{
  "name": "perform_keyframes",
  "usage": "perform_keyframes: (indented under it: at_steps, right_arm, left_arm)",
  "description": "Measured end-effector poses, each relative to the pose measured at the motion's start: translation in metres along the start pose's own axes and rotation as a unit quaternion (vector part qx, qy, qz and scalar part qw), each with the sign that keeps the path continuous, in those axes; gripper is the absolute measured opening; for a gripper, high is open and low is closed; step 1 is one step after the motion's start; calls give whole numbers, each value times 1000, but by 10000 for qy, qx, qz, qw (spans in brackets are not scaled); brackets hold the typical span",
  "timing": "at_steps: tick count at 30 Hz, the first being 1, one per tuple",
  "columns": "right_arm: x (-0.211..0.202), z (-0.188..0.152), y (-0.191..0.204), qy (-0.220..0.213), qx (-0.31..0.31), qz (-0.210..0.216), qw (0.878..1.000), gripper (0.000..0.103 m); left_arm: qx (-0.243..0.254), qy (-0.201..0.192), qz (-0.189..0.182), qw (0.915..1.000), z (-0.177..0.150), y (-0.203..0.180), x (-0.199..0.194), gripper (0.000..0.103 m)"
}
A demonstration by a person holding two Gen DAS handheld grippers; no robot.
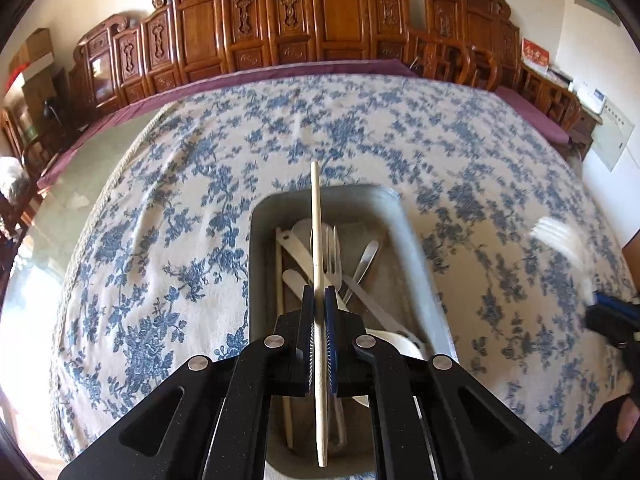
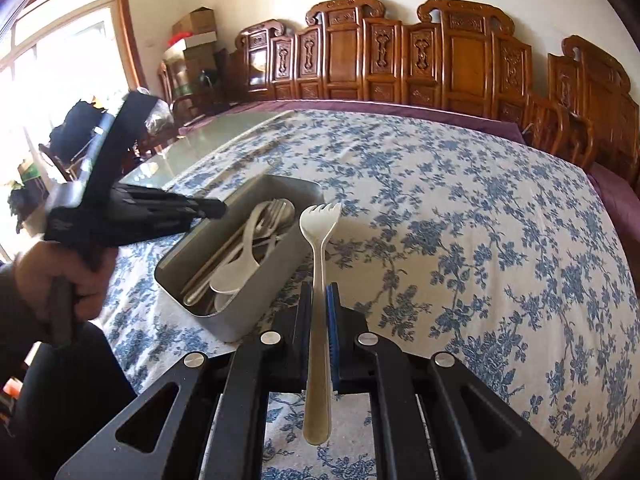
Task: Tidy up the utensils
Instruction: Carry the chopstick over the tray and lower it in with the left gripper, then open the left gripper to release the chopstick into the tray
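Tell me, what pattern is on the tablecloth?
Blue flowers on white tablecloth, clearest in the right wrist view.

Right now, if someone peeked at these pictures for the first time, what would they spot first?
Probably the white plastic fork pinched upright in the right gripper, above the blue-flowered white tablecloth. Just left of it sits a grey metal tray full of pale spoons and forks. In the left wrist view, the left gripper pinches a long cream chopstick over that tray, with carved brown wooden panels behind the table.
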State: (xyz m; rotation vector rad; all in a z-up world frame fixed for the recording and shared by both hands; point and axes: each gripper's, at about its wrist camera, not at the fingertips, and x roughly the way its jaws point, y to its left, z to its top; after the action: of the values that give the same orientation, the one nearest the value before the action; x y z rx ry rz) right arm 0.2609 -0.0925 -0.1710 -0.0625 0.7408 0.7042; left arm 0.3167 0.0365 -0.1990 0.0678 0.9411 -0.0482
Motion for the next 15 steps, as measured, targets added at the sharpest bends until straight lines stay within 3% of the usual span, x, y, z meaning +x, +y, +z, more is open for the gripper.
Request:
perform_keyframes:
  at_steps: [6, 15]
  right_arm:
    - [3, -1, -3, 47, 21, 24, 10000, 9]
    - [7, -3, -6, 89, 101, 14, 9999, 9]
  left_arm:
    - [64, 274, 33, 9996, -9, -3, 24, 4]
    - [130, 360, 44, 9993, -10, -7, 34, 4]
